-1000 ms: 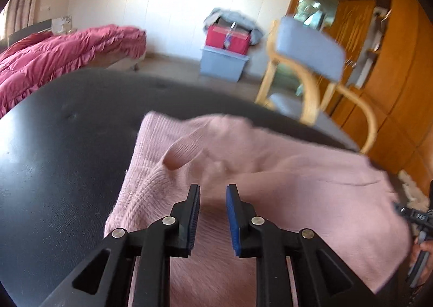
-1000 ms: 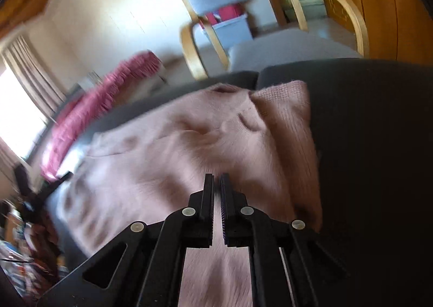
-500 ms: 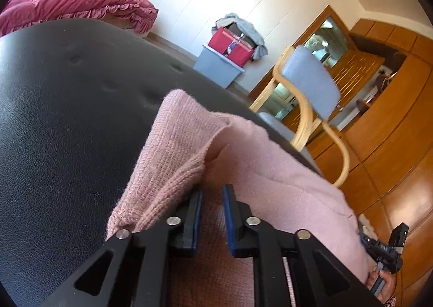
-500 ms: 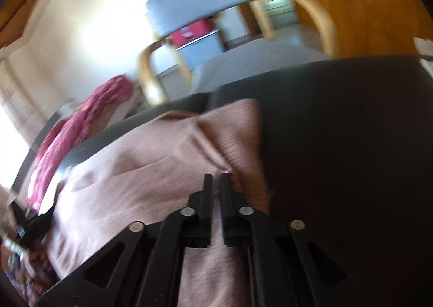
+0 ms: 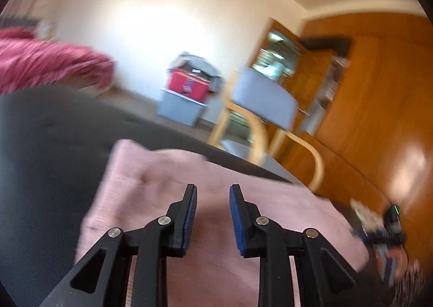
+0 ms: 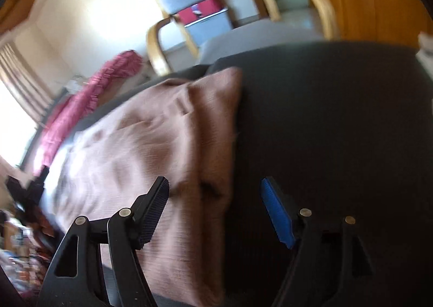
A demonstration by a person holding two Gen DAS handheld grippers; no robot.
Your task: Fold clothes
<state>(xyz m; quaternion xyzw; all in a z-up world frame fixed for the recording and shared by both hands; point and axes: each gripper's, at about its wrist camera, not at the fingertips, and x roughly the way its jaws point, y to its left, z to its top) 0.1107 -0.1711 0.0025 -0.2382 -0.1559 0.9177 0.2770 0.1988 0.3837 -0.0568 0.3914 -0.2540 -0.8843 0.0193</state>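
A pink knit sweater (image 5: 151,171) lies folded on a black leather surface (image 5: 48,158). My left gripper (image 5: 213,188) hovers over the sweater. Its jaws stand a little apart and are opening, with nothing between the blue pads. In the right wrist view the sweater (image 6: 151,144) stretches away to the left on the black surface (image 6: 324,117). My right gripper (image 6: 214,181) is over the sweater's near right edge. Its jaws are opening wide; the folded edge lies below the gap and the pads do not press on it. The picture is blurred by motion.
A wooden armchair with a grey cushion (image 5: 265,101) stands just beyond the black surface. Farther back are a red box on a grey bin (image 5: 186,85) and a crimson quilt (image 5: 40,63). Wooden cupboards (image 5: 379,117) fill the right side.
The right gripper's jaws went from shut to wide apart and it shifted toward the sweater's right edge. The left gripper's gap widened slightly, it swung upward, and the raised fold beside it now lies flat.
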